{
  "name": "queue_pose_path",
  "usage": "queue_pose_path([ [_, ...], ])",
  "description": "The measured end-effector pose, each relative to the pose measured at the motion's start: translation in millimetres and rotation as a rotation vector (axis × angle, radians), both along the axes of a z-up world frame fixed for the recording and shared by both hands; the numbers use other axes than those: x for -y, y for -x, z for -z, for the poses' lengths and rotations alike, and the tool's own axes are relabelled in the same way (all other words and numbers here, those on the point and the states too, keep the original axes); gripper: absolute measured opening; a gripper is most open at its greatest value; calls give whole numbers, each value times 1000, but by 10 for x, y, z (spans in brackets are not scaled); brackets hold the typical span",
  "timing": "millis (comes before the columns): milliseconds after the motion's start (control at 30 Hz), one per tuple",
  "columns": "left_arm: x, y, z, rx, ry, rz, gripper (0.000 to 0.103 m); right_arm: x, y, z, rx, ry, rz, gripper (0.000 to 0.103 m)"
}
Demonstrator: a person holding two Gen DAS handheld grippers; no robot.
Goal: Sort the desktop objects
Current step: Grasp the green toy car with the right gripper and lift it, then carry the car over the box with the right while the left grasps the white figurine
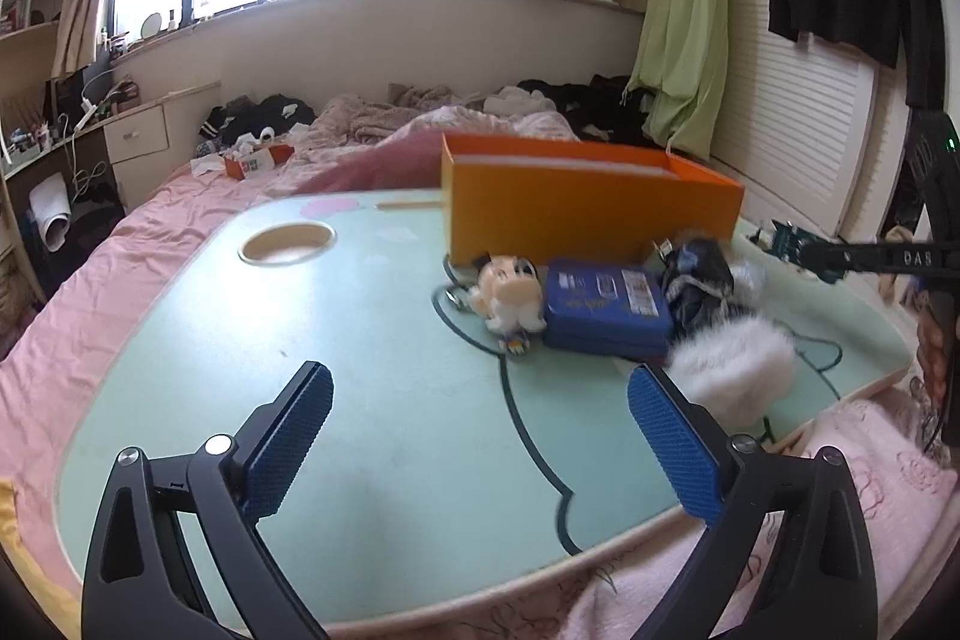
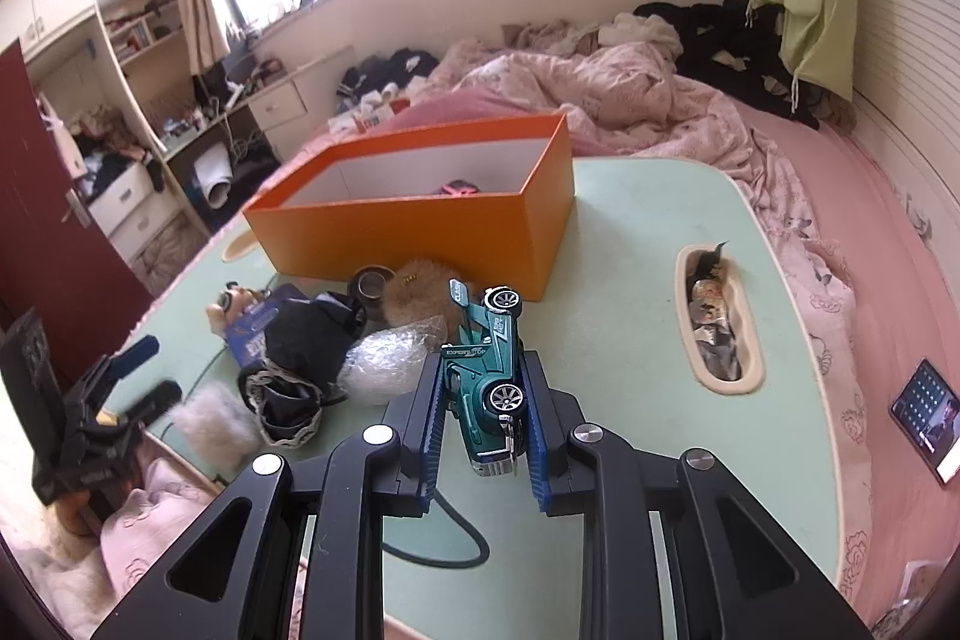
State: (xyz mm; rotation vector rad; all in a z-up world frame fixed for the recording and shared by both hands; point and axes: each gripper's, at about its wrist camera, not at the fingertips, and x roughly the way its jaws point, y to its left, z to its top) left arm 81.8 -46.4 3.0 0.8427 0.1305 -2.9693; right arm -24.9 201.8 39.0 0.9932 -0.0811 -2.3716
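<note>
Clamping a teal toy car (image 2: 489, 376) between its blue pads, the right gripper (image 2: 485, 376) holds it lifted over the green table (image 2: 630, 244), nose toward the camera and one side up, so two spoked wheels show. White lettering on the car reads "EXPERT TOP" on a panel and what looks like "CLAS" on the rear wing; smaller print on its side is too fine to read.

The left gripper (image 1: 480, 400) hangs low over the near table edge with its jaws wide apart and nothing between them.

Just beyond, a heap lies on the table: a white fluffy thing (image 1: 735, 370) nearest the edge, a black cloth with lace trim (image 2: 300, 358), a clear crinkled bag (image 2: 387, 361), a brown furry ball (image 2: 417, 295) and a small metal cup (image 2: 369, 282). Beside these lies a flat blue box (image 1: 606, 307) with a label and gold writing, not legible, and a cartoon figure (image 1: 507, 298) touching its left end. In the left view the right gripper's arm shows "DAS".

Behind the heap stands an open orange box (image 2: 420, 220), white inside, with a dark and pink item (image 2: 459, 188) on its floor. To the right, a slot (image 2: 717, 322) in the table holds wrappers. Farther right a tablet (image 2: 924, 418) with a lit screen lies on the pink bedding (image 2: 810, 196).
</note>
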Motion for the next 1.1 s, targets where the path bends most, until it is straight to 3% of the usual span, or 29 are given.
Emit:
queue_pose_path([
  [100, 131, 83, -149, -12, -4, 0, 80, -21, -21, -34, -4, 13, -2, 23],
  [233, 226, 383, -193, 85, -38, 70, 77, 11, -16, -36, -2, 17, -6, 23],
  [300, 201, 500, -197, 120, -43, 104, 69, 30, -14, -33, 1, 22, -15, 23],
  [367, 152, 616, -201, 143, -49, 134, 67, 35, -26, -27, 0, 21, -22, 23],
  [500, 54, 835, -78, 236, -21, 144, 67, 55, -45, -49, -4, 31, -33, 23],
  [600, 83, 936, -14, 294, -70, 153, 57, 57, -69, -93, -17, 44, -37, 23],
  [667, 108, 946, -5, 294, -86, 152, 35, 66, -76, -121, -21, 54, -46, 23],
  [833, 204, 893, 27, 288, -126, 157, 34, 110, -8, -186, -24, 70, -59, 23],
  [867, 235, 884, 1, 285, -136, 158, 29, 134, 11, -216, -29, 73, -64, 23],
  [1100, 317, 939, -536, 157, -187, 182, 29, 361, 396, -512, -58, 91, -79, 23],
])
